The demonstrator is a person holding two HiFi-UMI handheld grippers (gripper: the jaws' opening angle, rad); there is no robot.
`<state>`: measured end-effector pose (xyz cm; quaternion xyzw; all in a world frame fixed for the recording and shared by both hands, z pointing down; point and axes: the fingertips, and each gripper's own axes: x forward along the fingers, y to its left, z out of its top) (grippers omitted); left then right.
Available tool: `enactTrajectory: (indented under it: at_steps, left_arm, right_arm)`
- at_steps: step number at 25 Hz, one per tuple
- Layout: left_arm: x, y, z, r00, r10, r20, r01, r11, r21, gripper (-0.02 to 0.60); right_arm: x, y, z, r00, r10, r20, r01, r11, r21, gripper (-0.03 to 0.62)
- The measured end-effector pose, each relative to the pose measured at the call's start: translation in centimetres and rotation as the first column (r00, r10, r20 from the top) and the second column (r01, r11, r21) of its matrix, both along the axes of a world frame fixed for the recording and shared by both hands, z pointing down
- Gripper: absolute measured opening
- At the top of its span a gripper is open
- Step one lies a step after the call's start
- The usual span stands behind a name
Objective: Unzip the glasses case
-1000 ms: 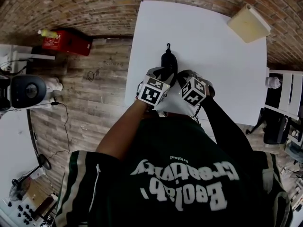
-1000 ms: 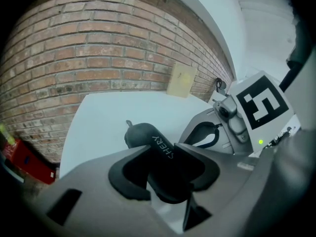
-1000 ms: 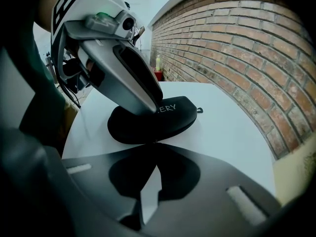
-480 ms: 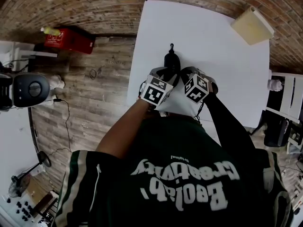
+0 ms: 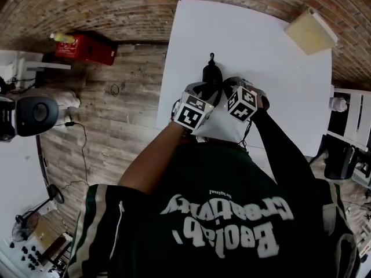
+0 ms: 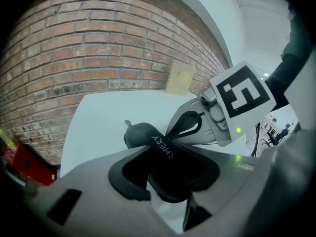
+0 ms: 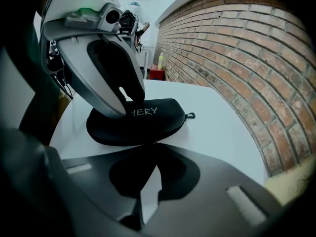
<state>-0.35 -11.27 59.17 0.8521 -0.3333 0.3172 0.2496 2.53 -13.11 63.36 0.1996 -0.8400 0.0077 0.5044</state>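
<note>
A black zipped glasses case (image 5: 210, 74) lies on the white table (image 5: 272, 68), its end loop (image 5: 211, 57) pointing away from me. My left gripper (image 5: 203, 91) is shut across the case's near half; in the left gripper view the case (image 6: 140, 135) sits gripped in that gripper (image 6: 165, 154). My right gripper (image 5: 229, 88) is shut at the case's right side. In the right gripper view it (image 7: 150, 147) closes at the zip seam of the case (image 7: 148, 120), and the pull is hidden between the pads. The left gripper's finger (image 7: 111, 73) presses the lid.
A tan box (image 5: 311, 32) sits at the table's far right corner. A brick wall (image 6: 89, 48) runs behind the table. A red box (image 5: 84, 48) stands on the wooden floor to the left. The table's left edge (image 5: 165, 74) is close to the case.
The right gripper has shifted slightly along the case's side toward its far end. The left gripper and the case have stayed put.
</note>
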Motion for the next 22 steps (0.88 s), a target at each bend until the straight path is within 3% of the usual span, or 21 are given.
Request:
enactTrajectory:
  at_steps: [22]
  left_arm:
    - [0.2, 0.0, 0.3, 1.0, 0.008, -0.011, -0.008, 1.0, 0.009, 0.155]
  right_arm:
    - [-0.1, -3.5, 0.3, 0.999, -0.038, -0.032, 0.039, 0.999, 0.022, 0.014]
